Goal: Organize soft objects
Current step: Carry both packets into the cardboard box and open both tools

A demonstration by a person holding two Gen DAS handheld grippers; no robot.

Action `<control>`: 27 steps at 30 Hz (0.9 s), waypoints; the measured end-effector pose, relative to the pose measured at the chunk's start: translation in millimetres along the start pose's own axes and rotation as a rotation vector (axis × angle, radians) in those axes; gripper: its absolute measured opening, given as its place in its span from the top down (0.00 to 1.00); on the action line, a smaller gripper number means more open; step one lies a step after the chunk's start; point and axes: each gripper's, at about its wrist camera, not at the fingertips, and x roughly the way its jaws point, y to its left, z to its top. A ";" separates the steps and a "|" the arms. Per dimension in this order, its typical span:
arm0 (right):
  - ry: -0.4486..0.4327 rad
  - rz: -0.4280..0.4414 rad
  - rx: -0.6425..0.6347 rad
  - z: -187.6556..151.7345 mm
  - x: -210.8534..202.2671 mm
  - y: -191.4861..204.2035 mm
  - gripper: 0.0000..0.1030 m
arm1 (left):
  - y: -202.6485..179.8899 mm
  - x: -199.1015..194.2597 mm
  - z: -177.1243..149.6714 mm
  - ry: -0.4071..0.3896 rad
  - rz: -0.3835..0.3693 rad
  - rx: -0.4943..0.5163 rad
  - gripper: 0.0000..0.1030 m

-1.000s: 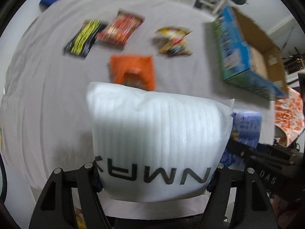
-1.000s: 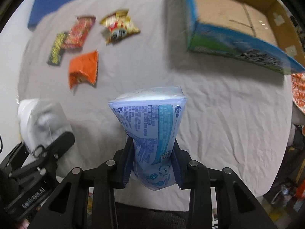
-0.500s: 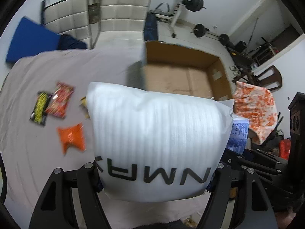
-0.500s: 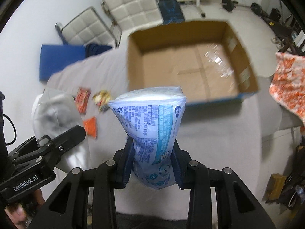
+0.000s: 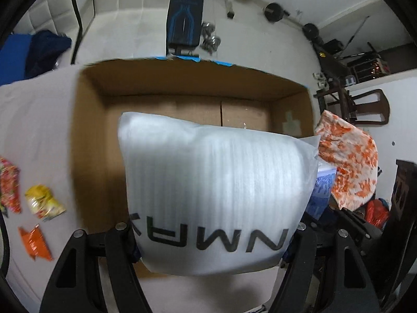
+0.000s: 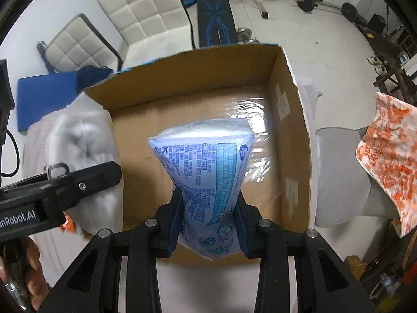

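My left gripper (image 5: 213,237) is shut on a white foam pouch (image 5: 216,190) with black lettering, held above the open cardboard box (image 5: 91,130). My right gripper (image 6: 208,216) is shut on a light blue soft pack (image 6: 206,167), squeezed at its waist, held above the same box (image 6: 289,130). The box floor looks bare where it shows. The left gripper's body (image 6: 60,190) and its white pouch (image 6: 83,140) show at the left of the right wrist view. The blue pack's edge (image 5: 322,190) peeks past the pouch in the left wrist view.
The box stands on a table with a white cloth (image 5: 36,120). Yellow (image 5: 43,204), orange (image 5: 35,242) and red (image 5: 9,182) snack packets lie left of the box. An orange-patterned cloth (image 5: 349,167) hangs to the right. White chairs (image 6: 146,13) and a weight bench (image 6: 216,18) stand beyond.
Both grippers have swung from over the snack packets to above the open box, still holding the pouch and the blue pack. The box now fills both views.
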 end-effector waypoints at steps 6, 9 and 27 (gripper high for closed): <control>0.049 -0.018 -0.021 46.1 58.9 -10.6 0.62 | 0.2 65.1 46.1 0.078 0.010 -0.053 0.30; 0.050 -0.030 -0.039 62.2 73.9 -11.3 0.62 | 3.1 85.2 58.7 0.099 0.028 -0.067 0.30; 0.084 -0.091 -0.096 107.3 99.0 -5.3 0.42 | -14.0 108.7 74.7 0.107 0.121 -0.002 0.06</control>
